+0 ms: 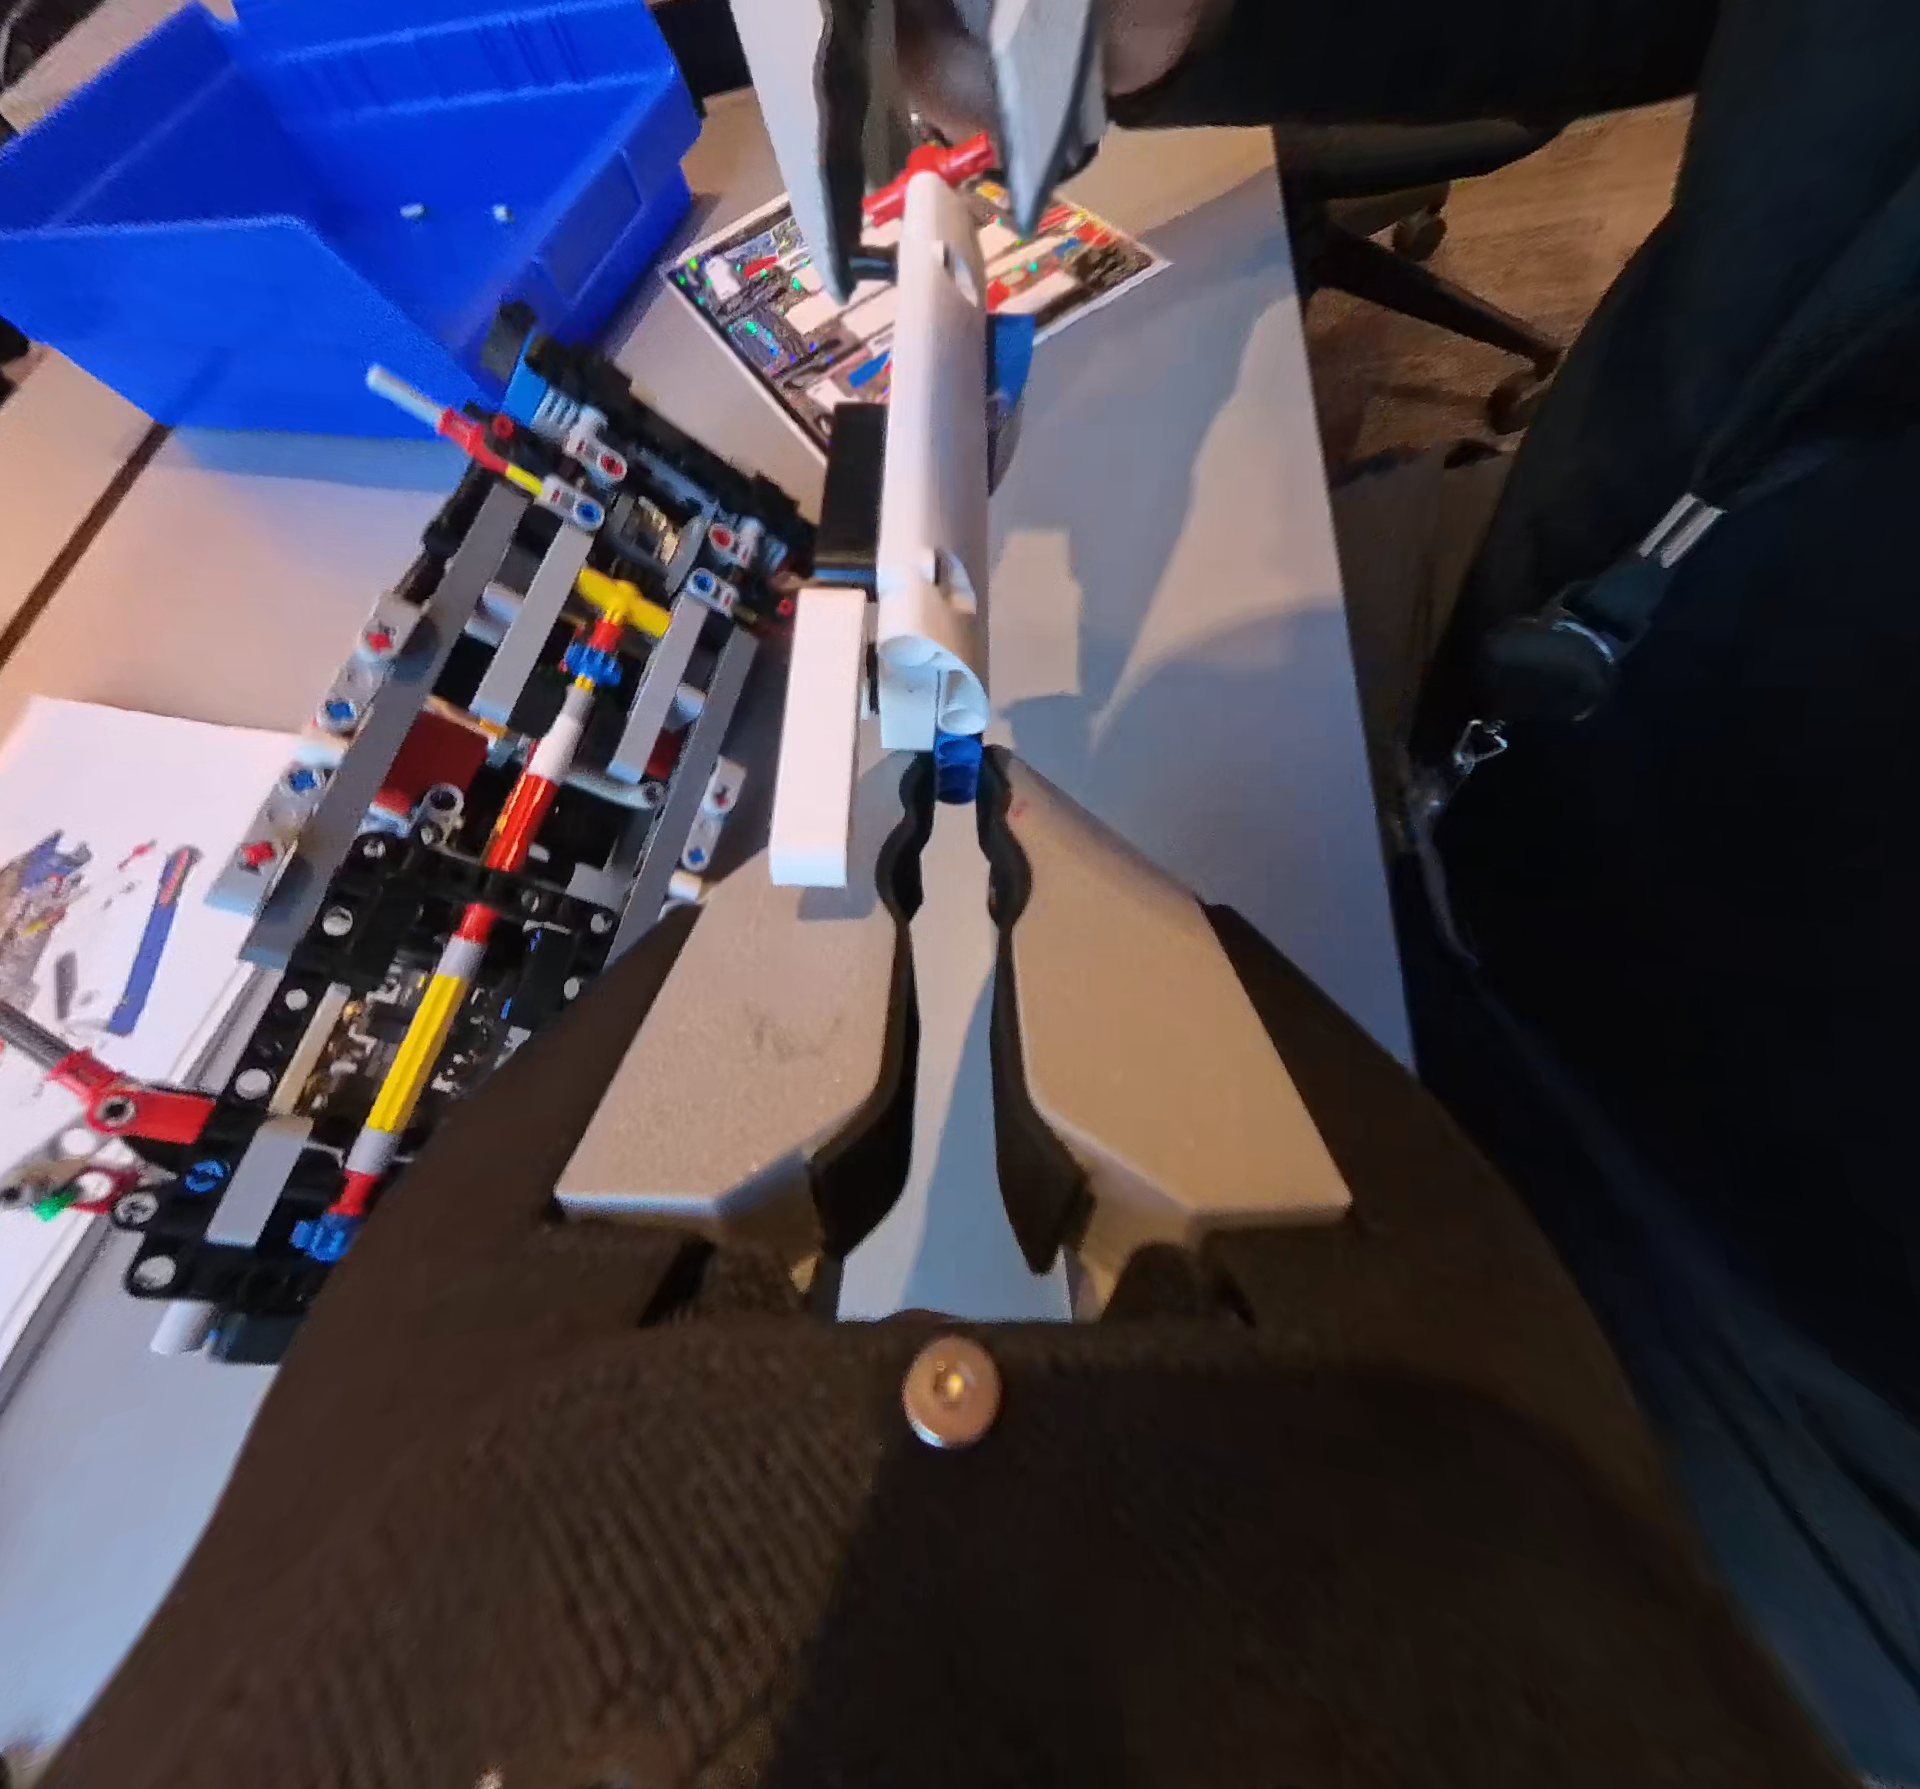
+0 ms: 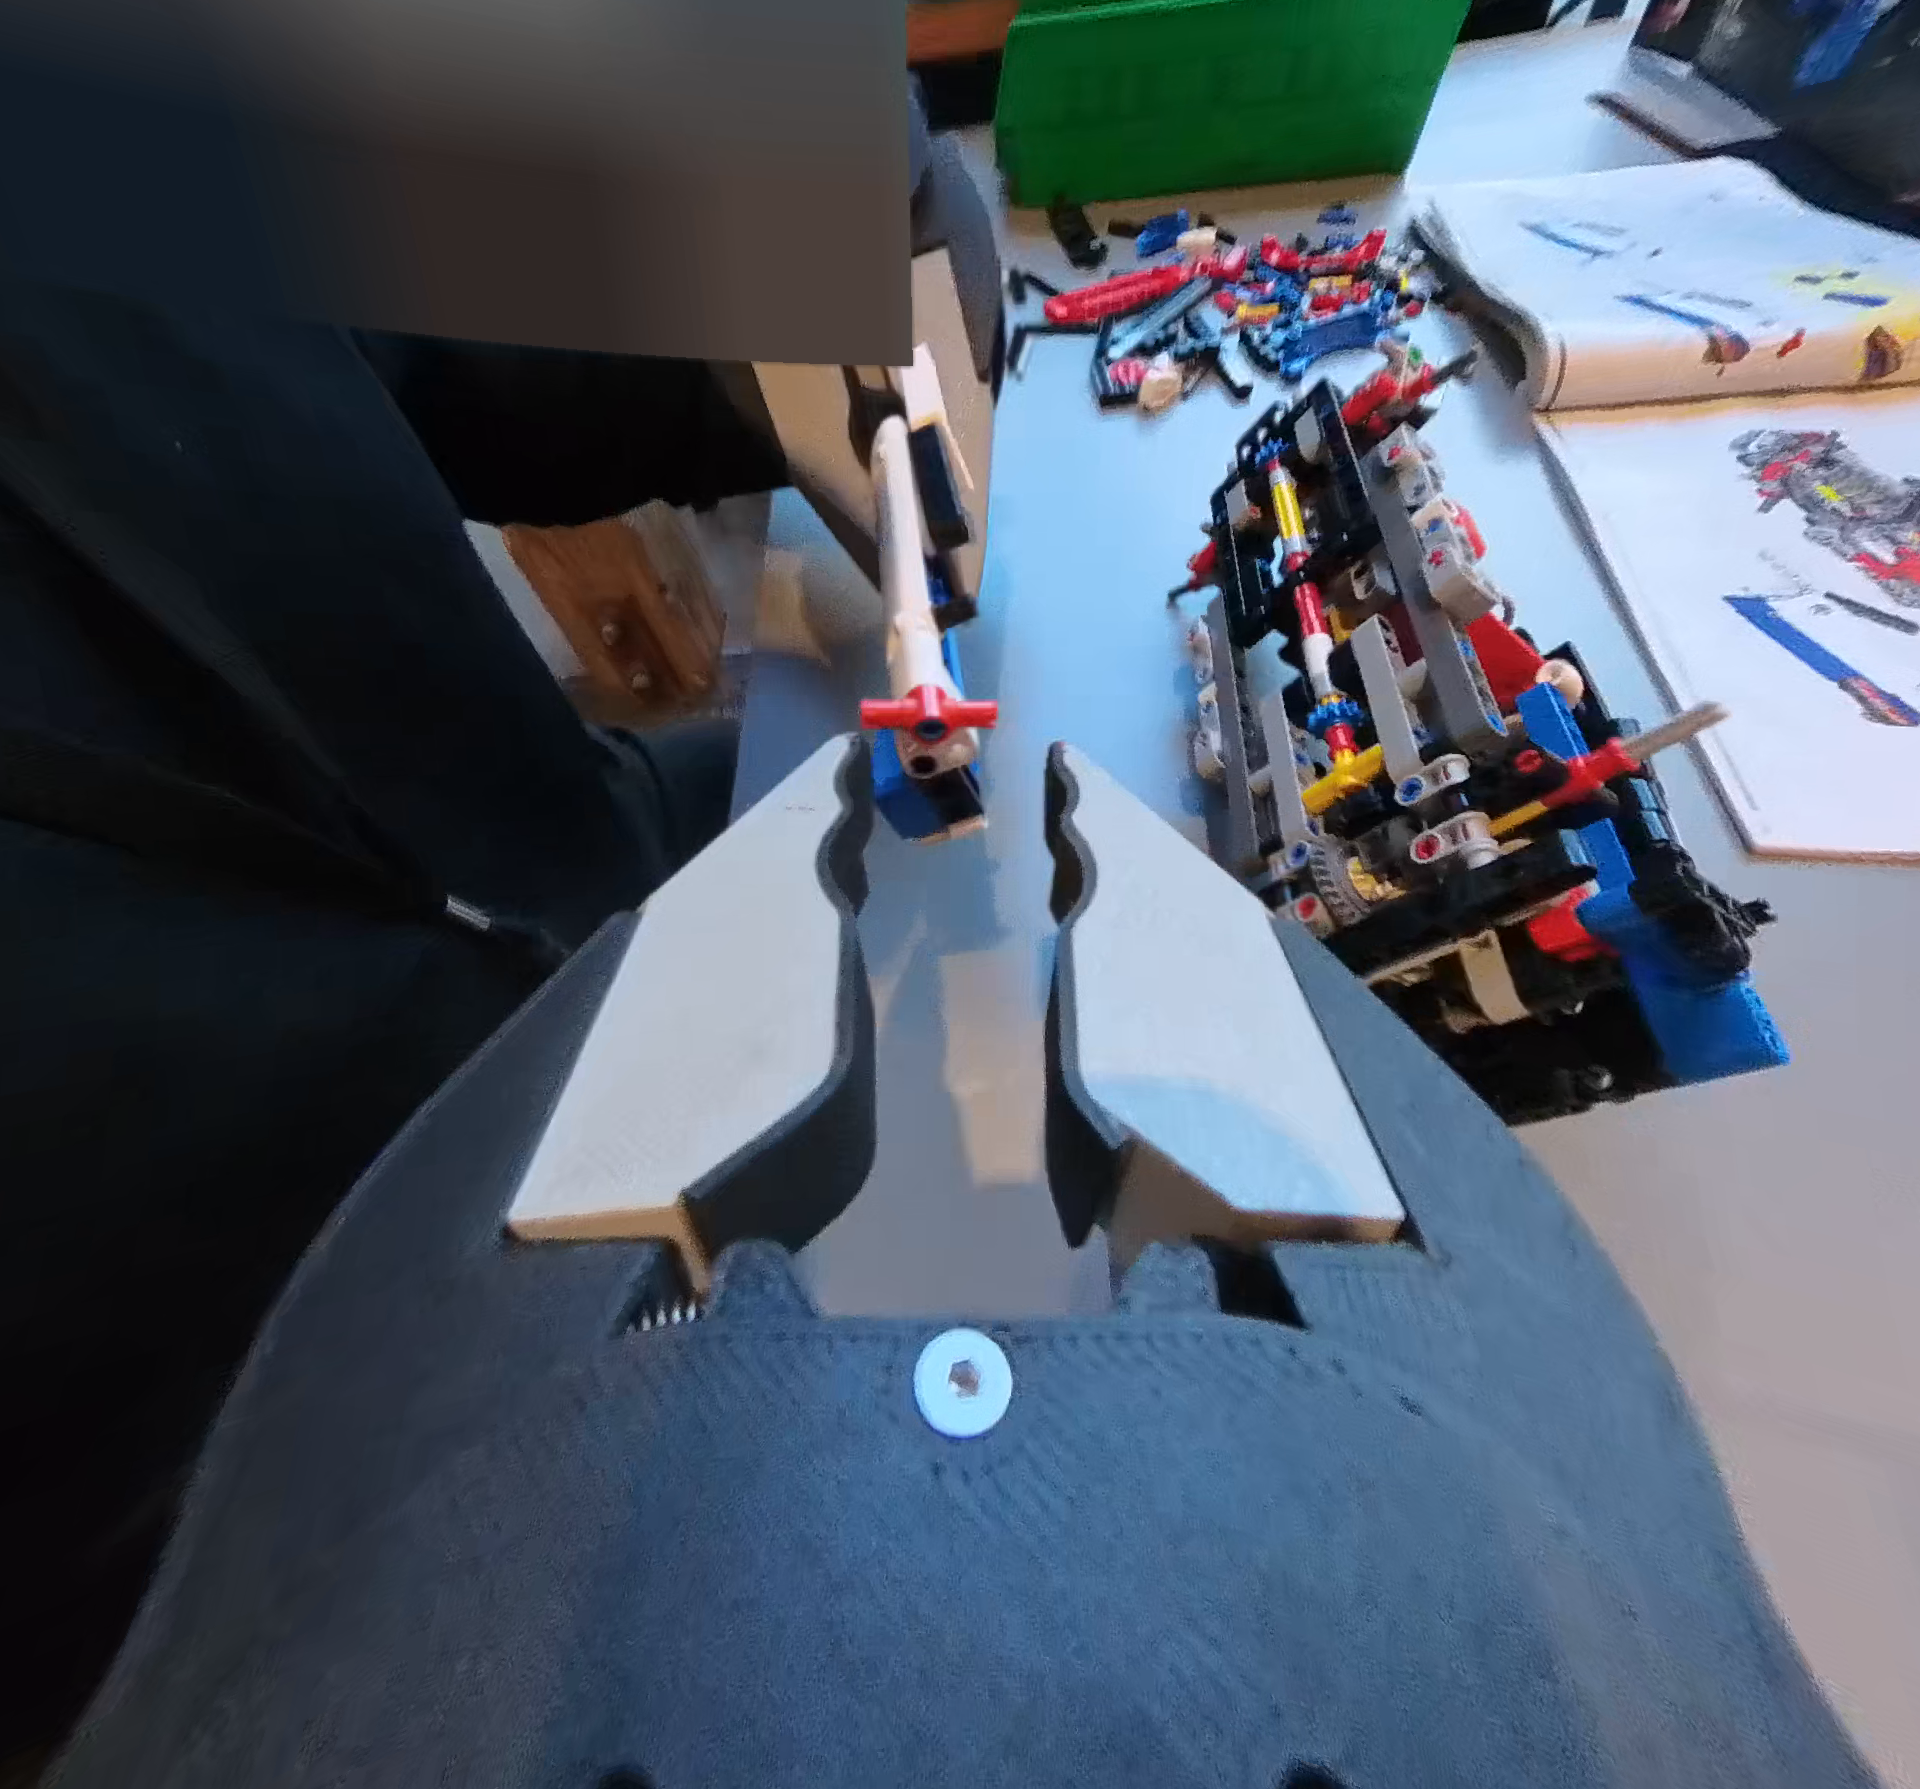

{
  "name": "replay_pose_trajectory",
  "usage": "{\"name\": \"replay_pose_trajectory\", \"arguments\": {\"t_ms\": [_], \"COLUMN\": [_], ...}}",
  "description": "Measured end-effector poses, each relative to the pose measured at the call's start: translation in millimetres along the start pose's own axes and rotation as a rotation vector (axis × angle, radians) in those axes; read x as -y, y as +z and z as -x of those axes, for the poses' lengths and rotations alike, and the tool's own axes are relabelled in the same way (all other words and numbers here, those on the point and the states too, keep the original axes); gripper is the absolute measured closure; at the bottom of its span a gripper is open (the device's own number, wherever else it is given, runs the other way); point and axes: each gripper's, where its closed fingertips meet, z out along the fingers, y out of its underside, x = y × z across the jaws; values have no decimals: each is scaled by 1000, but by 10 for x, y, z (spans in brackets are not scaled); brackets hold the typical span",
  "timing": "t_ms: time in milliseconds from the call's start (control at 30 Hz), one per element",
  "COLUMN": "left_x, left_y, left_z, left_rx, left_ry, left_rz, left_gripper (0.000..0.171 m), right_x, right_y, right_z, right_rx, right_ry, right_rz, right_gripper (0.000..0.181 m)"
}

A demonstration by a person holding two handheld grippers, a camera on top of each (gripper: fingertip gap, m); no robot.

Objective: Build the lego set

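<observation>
My left gripper (image 1: 957, 775) is shut on a blue pin at the near end of a long white lego sub-assembly (image 1: 935, 451), held above the table. The sub-assembly carries white, black and blue panels and a red connector (image 1: 930, 176) at its far end. My right gripper (image 2: 954, 763) is open, its fingertips just short of that red connector (image 2: 927, 713); it also shows in the left wrist view (image 1: 930, 253), straddling the far end. The large lego chassis (image 1: 488, 804) of black, grey, red and yellow parts lies on the table (image 1: 1174, 596), to the left of the sub-assembly, and shows in the right wrist view (image 2: 1455, 752).
A blue bin (image 1: 343, 181) stands behind the chassis. A sticker sheet (image 1: 914, 305) lies beyond the sub-assembly. Instruction pages (image 2: 1766, 596) lie beside the chassis. A green bin (image 2: 1226, 56) and a pile of loose parts (image 2: 1247, 305) sit at the far end. A person in dark clothing (image 2: 260, 752) sits at the table edge. About 9 cm separates my left fingertips from my right.
</observation>
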Motion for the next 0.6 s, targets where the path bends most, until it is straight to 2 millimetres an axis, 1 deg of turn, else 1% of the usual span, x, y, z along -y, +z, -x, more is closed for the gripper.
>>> {"name": "replay_pose_trajectory", "arguments": {"t_ms": [100, 200, 300, 400, 500, 600], "left_x": [138, 232, 287, 311, 337, 351], "left_y": [-40, -78, -93, -103, -127, -151], "left_z": [-88, -137, -191, -223, -244, -260], "left_rx": [14, 32, 48, 72, 98, 118], "left_ry": [37, 55, 71, 78, 81, 80], "left_rz": [7, 22, 40, 56, 61, 66], "left_gripper": [166, 166, 166, 166, 166, 166], "right_x": [128, 174, 248, 293, 278, 296], "right_y": [-72, -137, -170, -181, -189, -217], "right_z": [155, 277, 389, 409, 427, 429], "right_rx": [29, 51, 93, 88, 104, 120], "right_ry": [3, -4, -7, -8, 2, 23], "right_rz": [-83, -116, -132, -150, -143, -167], "right_gripper": [155, 160, 153, 157, 165, 157]}}
